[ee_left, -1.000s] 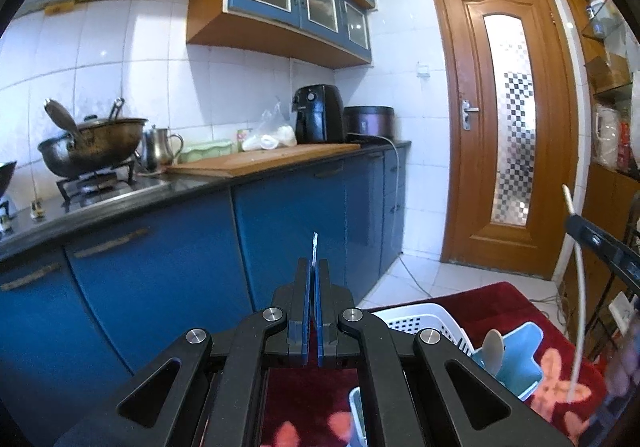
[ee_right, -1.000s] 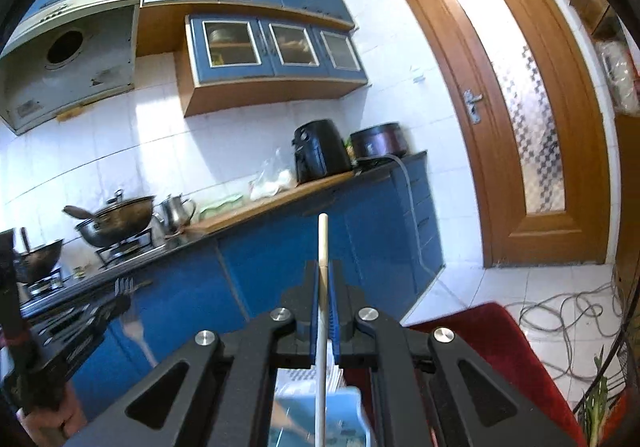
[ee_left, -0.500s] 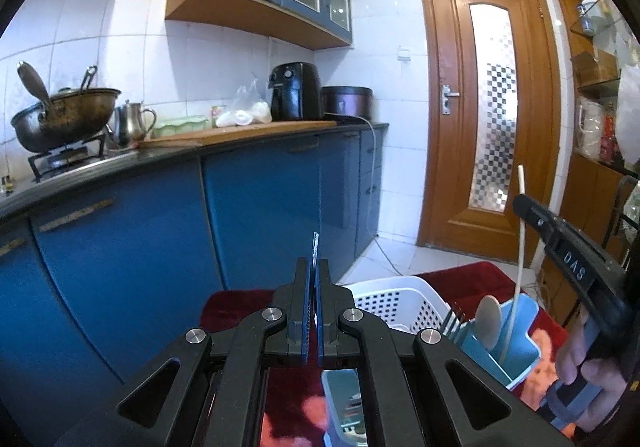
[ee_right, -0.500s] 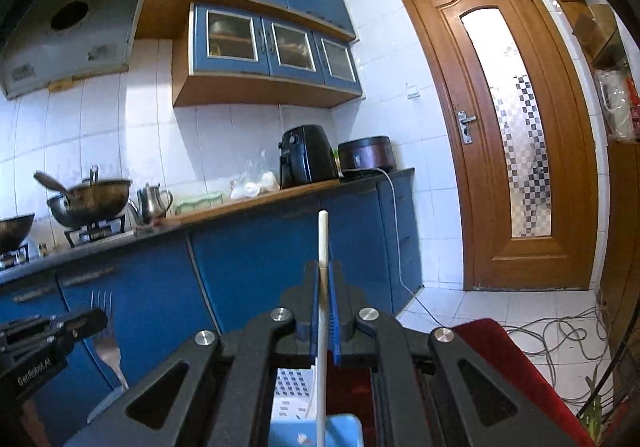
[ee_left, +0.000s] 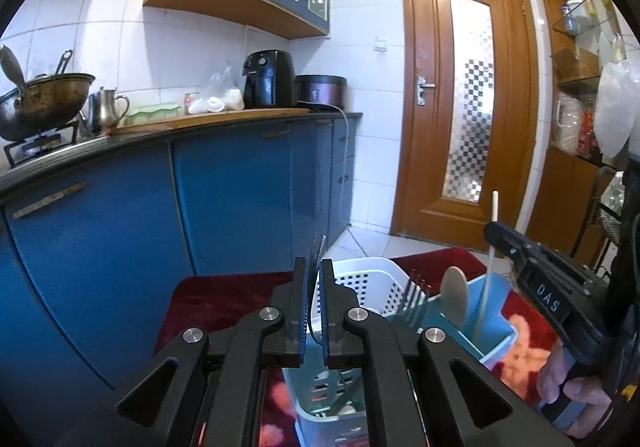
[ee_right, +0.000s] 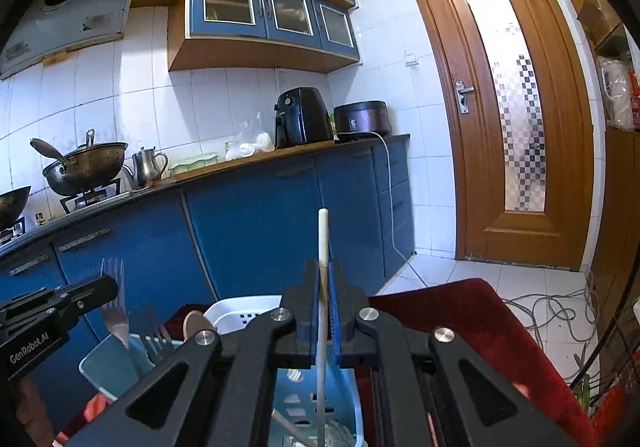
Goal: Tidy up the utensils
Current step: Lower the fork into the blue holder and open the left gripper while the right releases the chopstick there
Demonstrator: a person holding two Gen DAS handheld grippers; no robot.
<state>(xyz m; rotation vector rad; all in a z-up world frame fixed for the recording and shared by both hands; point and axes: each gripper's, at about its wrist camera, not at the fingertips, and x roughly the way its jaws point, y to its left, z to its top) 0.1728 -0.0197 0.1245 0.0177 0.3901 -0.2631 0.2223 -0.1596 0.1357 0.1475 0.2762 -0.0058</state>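
My left gripper (ee_left: 315, 267) hangs over a light blue utensil holder (ee_left: 494, 335). A metal fork (ee_left: 317, 247) stands between its jaws, tines up and leaning on the left pad; the jaws are opening and a gap shows beside it. In the right wrist view that fork (ee_right: 113, 287) reaches down from the left gripper (ee_right: 112, 289) into the holder (ee_right: 100, 363). My right gripper (ee_right: 324, 267) is shut on a thin white stick-like utensil (ee_right: 323, 231). From the right gripper (ee_left: 491, 232) the white utensil (ee_left: 489, 279) runs down into the holder, beside other forks (ee_left: 414, 293) and a wooden spoon (ee_left: 454, 295).
A white perforated basket (ee_left: 360, 279) stands behind the holder on a red flowered cloth (ee_left: 224, 299). Blue kitchen cabinets (ee_left: 240, 199) run along the left, a wooden door (ee_left: 460, 99) is ahead, and cables (ee_right: 560, 311) lie on the floor. A person's hand (ee_left: 572, 387) grips the right tool.
Both grippers have sunk toward the utensil holder and tipped downward. The left jaws, tight on the fork before, have parted a little. The right grip on the white utensil is unchanged.
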